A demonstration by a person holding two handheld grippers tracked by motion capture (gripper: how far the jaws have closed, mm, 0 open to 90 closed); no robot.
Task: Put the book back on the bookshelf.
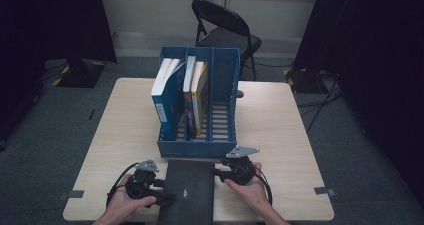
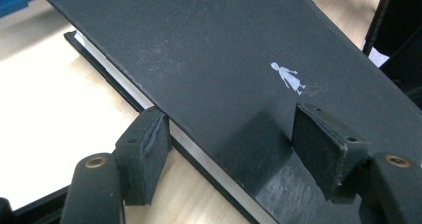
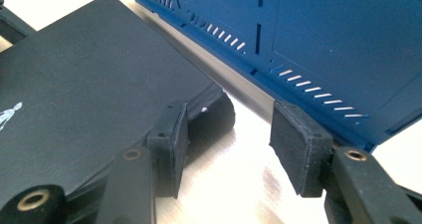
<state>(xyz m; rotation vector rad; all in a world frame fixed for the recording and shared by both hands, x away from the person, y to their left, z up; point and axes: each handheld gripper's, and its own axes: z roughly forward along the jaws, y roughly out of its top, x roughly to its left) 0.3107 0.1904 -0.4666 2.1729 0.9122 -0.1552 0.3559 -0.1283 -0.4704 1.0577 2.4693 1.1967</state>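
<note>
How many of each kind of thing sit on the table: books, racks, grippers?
Books standing in the rack: 3
Black book lying flat: 1
Blue rack: 1
Grippers: 2, left gripper, right gripper
Total: 7

Book (image 1: 189, 190) flat on table (image 1: 280, 130), just before file rack (image 1: 200, 147), books (image 1: 187, 87) standing inside.

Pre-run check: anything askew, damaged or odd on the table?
Mostly tidy. The black book lies flat in front of the blue file rack, its near end past the table edge. In the rack, the leftmost blue book leans, while the two beside it look upright. The black cover shows light scuffs in the left gripper view. No spills.
</note>
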